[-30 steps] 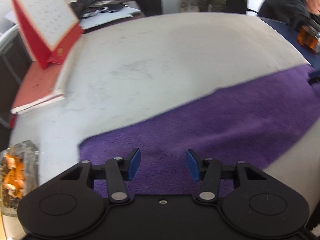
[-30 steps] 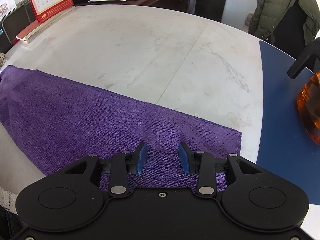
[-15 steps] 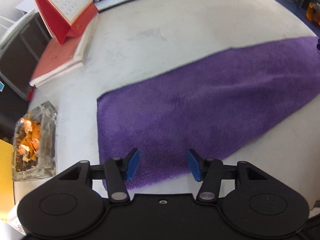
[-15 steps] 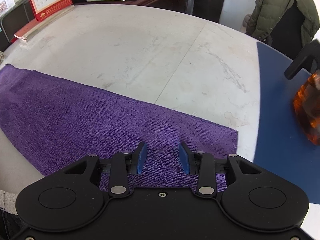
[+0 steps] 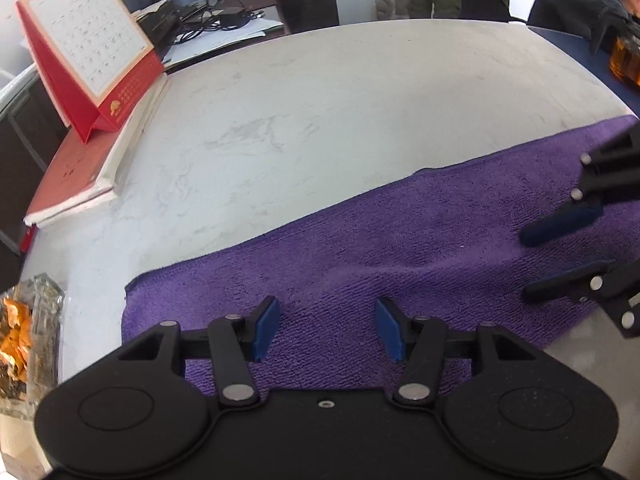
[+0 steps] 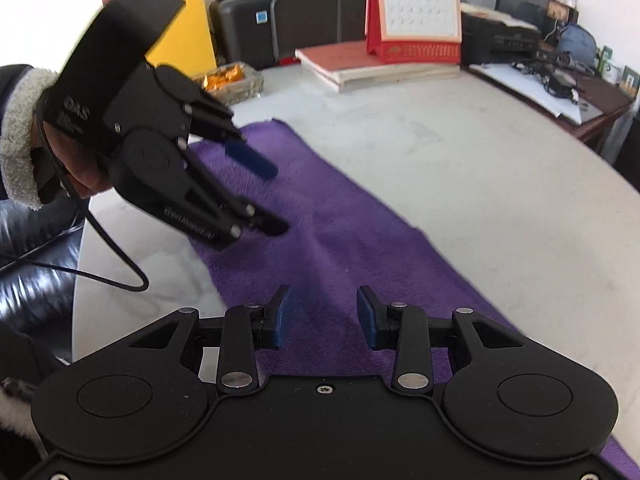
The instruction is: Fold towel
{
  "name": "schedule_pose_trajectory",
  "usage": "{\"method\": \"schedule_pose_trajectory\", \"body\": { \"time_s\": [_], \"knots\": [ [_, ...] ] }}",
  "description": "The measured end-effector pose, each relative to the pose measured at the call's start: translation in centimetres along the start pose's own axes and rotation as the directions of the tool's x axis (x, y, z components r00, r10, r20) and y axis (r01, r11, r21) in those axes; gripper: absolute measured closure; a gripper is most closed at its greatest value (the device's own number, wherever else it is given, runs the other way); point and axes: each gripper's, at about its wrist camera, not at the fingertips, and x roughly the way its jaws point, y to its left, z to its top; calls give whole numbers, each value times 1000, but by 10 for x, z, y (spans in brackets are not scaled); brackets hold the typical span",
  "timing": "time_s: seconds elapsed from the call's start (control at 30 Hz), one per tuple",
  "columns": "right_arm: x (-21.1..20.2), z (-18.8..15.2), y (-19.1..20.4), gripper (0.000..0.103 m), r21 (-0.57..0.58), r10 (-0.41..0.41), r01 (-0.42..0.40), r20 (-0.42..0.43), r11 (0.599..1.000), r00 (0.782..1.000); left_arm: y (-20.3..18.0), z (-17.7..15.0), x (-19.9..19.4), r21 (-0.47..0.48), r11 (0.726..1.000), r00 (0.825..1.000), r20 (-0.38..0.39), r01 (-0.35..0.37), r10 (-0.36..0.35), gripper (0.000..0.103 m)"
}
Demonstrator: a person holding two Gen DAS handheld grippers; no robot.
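Left tool [image 5: 326,330]: blue pads spread, hanging just above the near left end of the purple towel [image 5: 400,252], nothing pinched. Right tool [image 6: 322,316]: jaws closing, pads apart over the same cloth, none of it pressed between them; in the left wrist view it enters at the right edge [image 5: 560,256]. The towel lies flat as a long band across the pale desk [image 5: 340,112]. To the left, a glass dish [image 5: 28,340] of orange pieces. Beyond, a red desk calendar [image 5: 88,52] stands on a red book [image 5: 76,168]. Farthest back, a seated person [image 5: 580,4].
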Motion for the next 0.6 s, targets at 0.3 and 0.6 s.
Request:
{"method": "schedule_pose_trajectory", "body": {
  "time_s": [0.3,0.6],
  "knots": [
    [-74,-90,-50,75,232,-170,179,-57,956,984,35,-25,-14,-46,996,996,-51,-76,73,50],
    [-127,-132,-87,80,404,-351,397,-186,824,918,39,-29,-27,-35,985,983,-75,-169,166,52]
  ]
}}
